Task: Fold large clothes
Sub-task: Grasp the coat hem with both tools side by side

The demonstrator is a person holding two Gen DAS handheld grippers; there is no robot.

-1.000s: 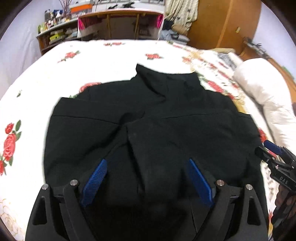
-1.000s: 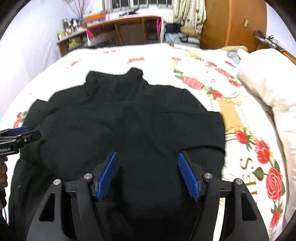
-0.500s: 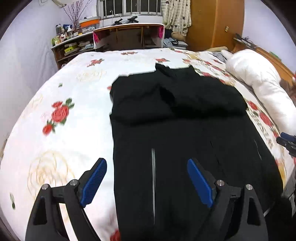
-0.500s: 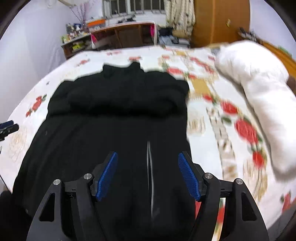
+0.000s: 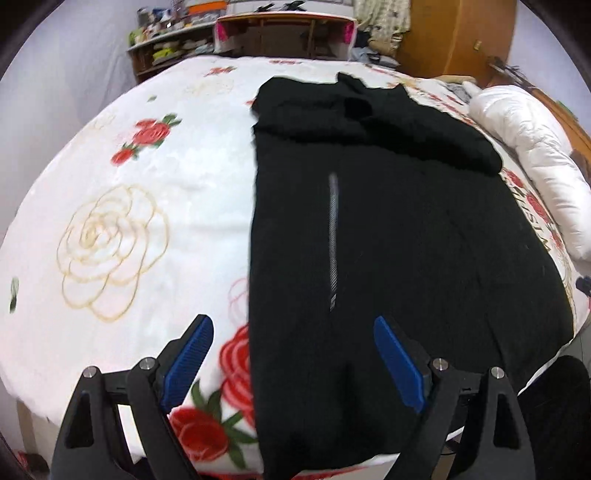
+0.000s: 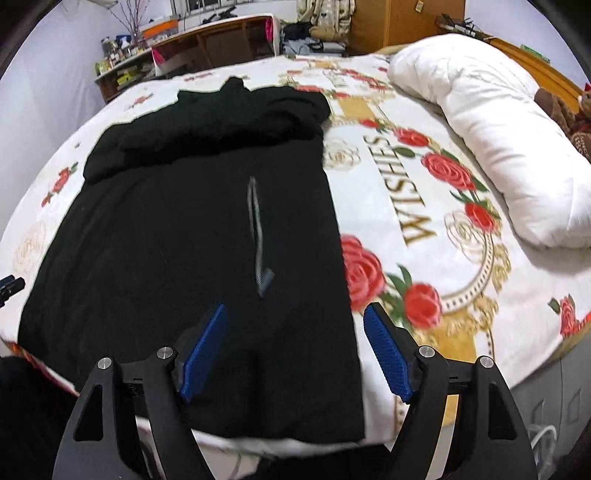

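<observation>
A large black garment (image 5: 388, 240) (image 6: 184, 240) lies flat on the rose-patterned bedspread (image 5: 129, 221) (image 6: 424, 221). Its far end is folded over into a thick band, and its near hem hangs at the bed's front edge. A grey zip (image 5: 333, 236) (image 6: 256, 236) shows on each side. My left gripper (image 5: 291, 325) hovers open above the garment's near left edge. Above the near right edge hangs my right gripper (image 6: 295, 310), its jaws opening. Cloth lies below both, and no pad presses on it.
A white rolled duvet (image 5: 535, 158) (image 6: 498, 129) lies along the right side of the bed. Beyond the bed's far end stand a wooden desk (image 5: 280, 33), cluttered shelves (image 6: 122, 70) and a wooden wardrobe (image 5: 454, 37). Bare bedspread flanks the garment on both sides.
Both grippers have drawn back from over the folded far part to the bed's near edge, so the garment's lower half and zips now show. The right jaws stand wider.
</observation>
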